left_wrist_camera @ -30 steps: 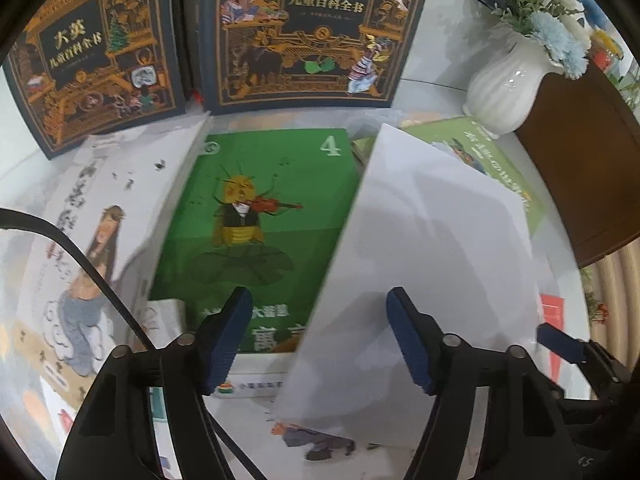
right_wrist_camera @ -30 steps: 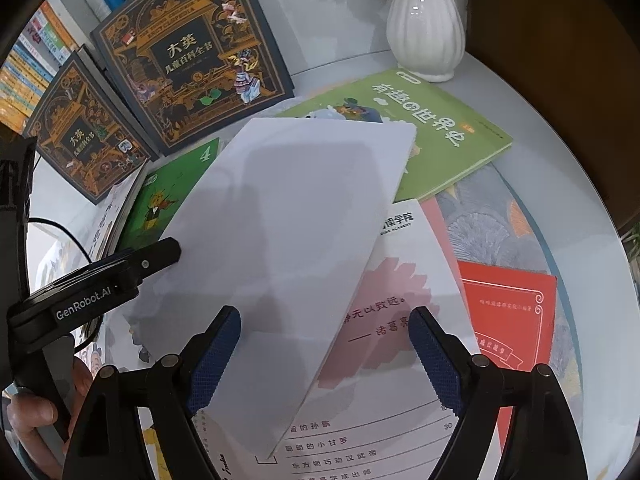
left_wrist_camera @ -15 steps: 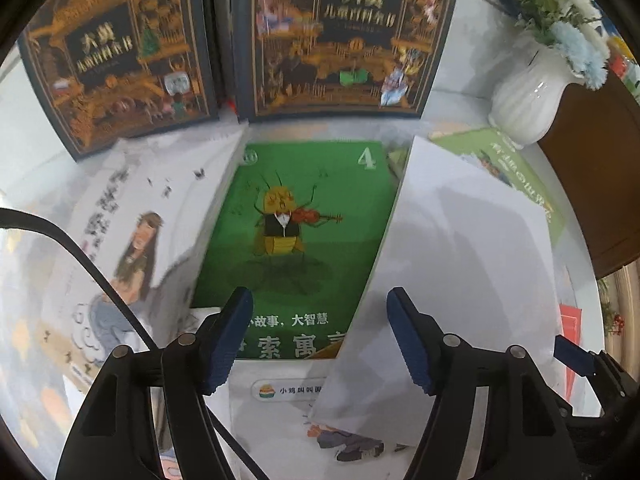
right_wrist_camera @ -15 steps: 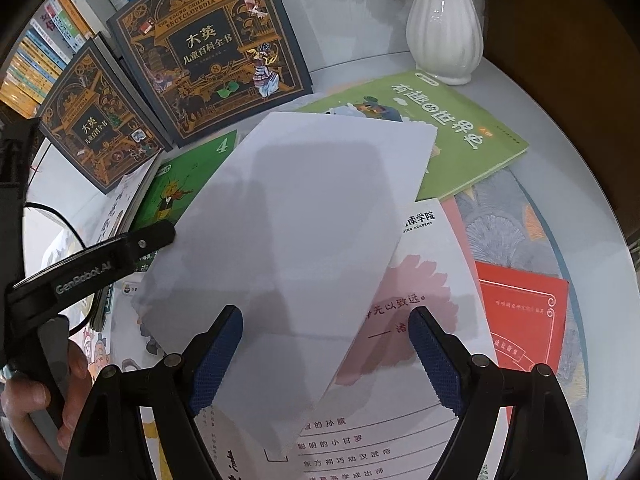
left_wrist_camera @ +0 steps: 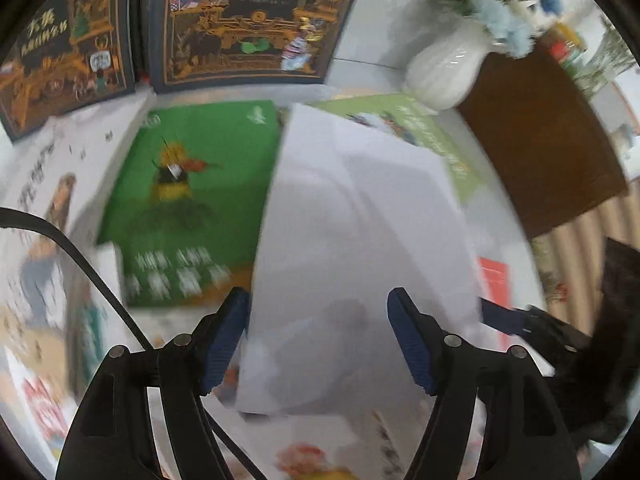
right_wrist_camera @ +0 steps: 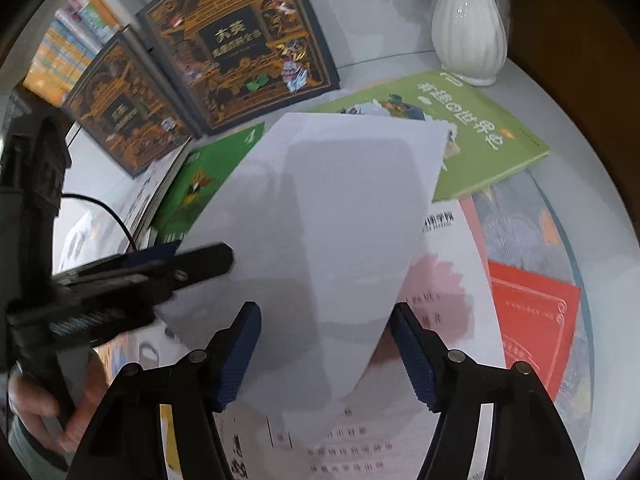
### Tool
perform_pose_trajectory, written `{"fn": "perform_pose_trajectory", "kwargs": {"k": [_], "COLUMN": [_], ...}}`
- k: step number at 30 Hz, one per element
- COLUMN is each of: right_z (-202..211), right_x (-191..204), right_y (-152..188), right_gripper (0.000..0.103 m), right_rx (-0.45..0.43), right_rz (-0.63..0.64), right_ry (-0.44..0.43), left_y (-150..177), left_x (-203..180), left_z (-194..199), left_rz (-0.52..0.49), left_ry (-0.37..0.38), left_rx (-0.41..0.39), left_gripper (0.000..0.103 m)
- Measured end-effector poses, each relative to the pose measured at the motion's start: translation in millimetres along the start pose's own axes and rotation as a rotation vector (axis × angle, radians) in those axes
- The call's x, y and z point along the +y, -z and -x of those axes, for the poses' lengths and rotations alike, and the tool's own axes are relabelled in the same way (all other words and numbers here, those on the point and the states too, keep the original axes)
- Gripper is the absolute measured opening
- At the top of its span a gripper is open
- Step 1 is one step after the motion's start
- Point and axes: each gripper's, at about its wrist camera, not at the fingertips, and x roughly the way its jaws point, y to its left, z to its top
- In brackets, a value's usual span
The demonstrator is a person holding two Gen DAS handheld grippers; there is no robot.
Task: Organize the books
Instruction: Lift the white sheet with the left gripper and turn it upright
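Observation:
A plain white book (right_wrist_camera: 332, 220) lies slanted on top of the other books. Its near corner sits between the fingers of my right gripper (right_wrist_camera: 326, 356), whose jaws are closing; the pads do not press on it. My left gripper (left_wrist_camera: 318, 340) stands open above the same white book (left_wrist_camera: 360, 240), with its left pad by the book's left edge. It shows as a black arm (right_wrist_camera: 160, 264) in the right wrist view. A green book (left_wrist_camera: 188, 200) lies flat to the left. Two dark encyclopedias (left_wrist_camera: 248, 20) stand upright behind it.
A white vase (right_wrist_camera: 468, 20) with flowers stands at the back right, beside a light green book (right_wrist_camera: 480, 132). A red book (right_wrist_camera: 532, 312) and a white printed booklet (right_wrist_camera: 440, 300) lie at the right. A black cable (left_wrist_camera: 80, 252) crosses the left. A hand (right_wrist_camera: 48, 408) holds the left gripper.
My right gripper's jaws have narrowed around the white book's near corner. My left gripper has shifted to the right, from over the green book to over the white book.

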Motion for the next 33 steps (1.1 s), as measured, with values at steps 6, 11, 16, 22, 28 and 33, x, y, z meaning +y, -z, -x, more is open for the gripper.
{"fn": "perform_pose_trajectory", "kwargs": {"k": [6, 11, 16, 22, 28, 33], "right_z": [11.2, 28.4, 37.0, 41.4, 34.5, 37.8], "right_x": [-10.0, -16.8, -12.7, 1.4, -0.2, -12.0], "right_y": [18.7, 39.1, 84.8, 107.5, 93.7, 99.5], "right_gripper": [0.066, 0.066, 0.066, 0.067, 0.066, 0.066], "right_rx": [0.003, 0.019, 0.121, 0.133, 0.081, 0.064], "right_rz": [0.001, 0.016, 0.033, 0.114, 0.074, 0.008], "right_ry": [0.009, 0.001, -0.057, -0.002, 0.035, -0.070], "left_y": [32.9, 65.7, 117.4, 142.6, 142.3, 132.0], "left_x": [-26.9, -29.6, -24.8, -8.7, -4.4, -12.9], "left_z": [17.8, 40.1, 54.2, 47.8, 55.3, 96.6], "left_rz": [-0.025, 0.000, 0.064, 0.195, 0.294, 0.281], "left_ry": [-0.052, 0.015, 0.065, 0.120, 0.162, 0.333], "left_rx": [-0.044, -0.037, 0.011, 0.021, -0.024, -0.130], "left_gripper": [0.064, 0.054, 0.054, 0.053, 0.039, 0.039]}}
